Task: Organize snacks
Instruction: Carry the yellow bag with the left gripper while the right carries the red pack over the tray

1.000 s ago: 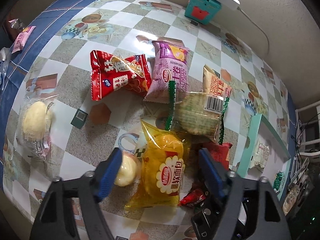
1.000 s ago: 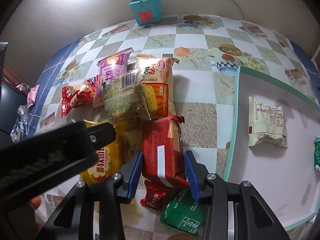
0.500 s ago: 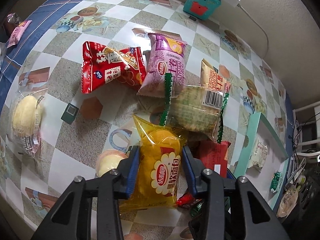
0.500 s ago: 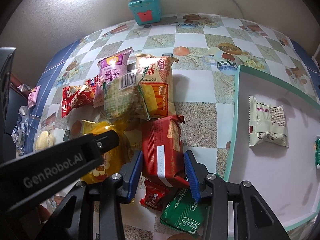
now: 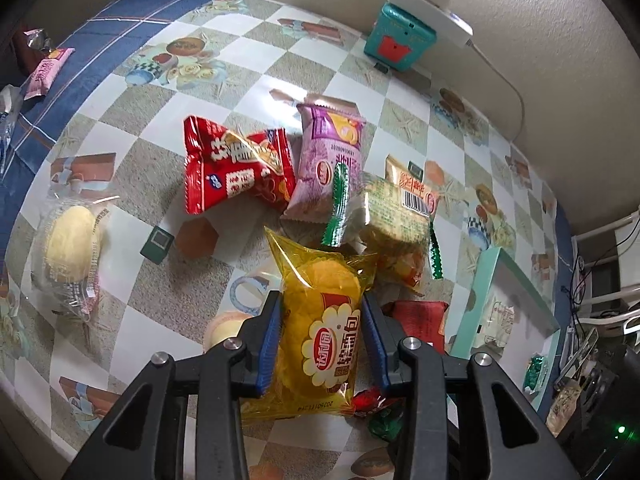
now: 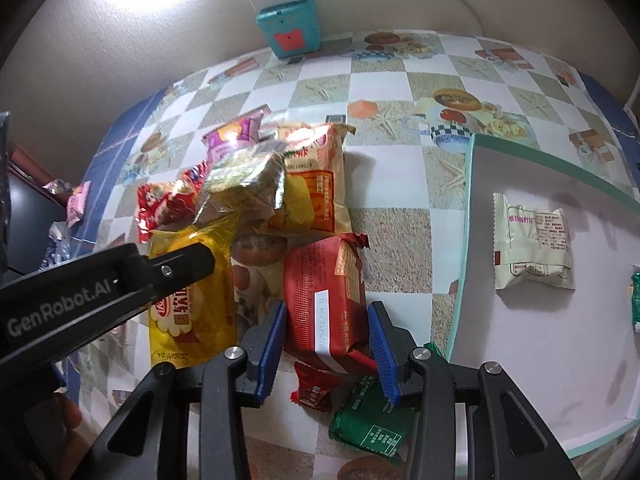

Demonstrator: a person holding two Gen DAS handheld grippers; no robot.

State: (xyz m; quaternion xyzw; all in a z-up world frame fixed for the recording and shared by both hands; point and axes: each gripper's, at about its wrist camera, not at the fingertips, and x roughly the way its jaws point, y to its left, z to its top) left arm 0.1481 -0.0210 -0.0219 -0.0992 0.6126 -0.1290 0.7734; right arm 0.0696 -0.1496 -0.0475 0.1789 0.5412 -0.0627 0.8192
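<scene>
On the checkered bench [image 5: 120, 184] a teal tray [image 6: 520, 160] sits at the right with a white pack [image 6: 532, 240] inside. Beside it, the left gripper [image 5: 322, 344] has its jaws pressed onto a yellow bag [image 5: 320, 320], while the right gripper [image 6: 326, 344] has its jaws closed against a red pack [image 6: 324, 292].

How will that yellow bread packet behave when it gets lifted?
The yellow packet looks puffy and glossy, so it will probably squash and feel light. The left gripper pinches its middle, so the loose crinkled ends may droop. The slick film might slip a little.
</scene>
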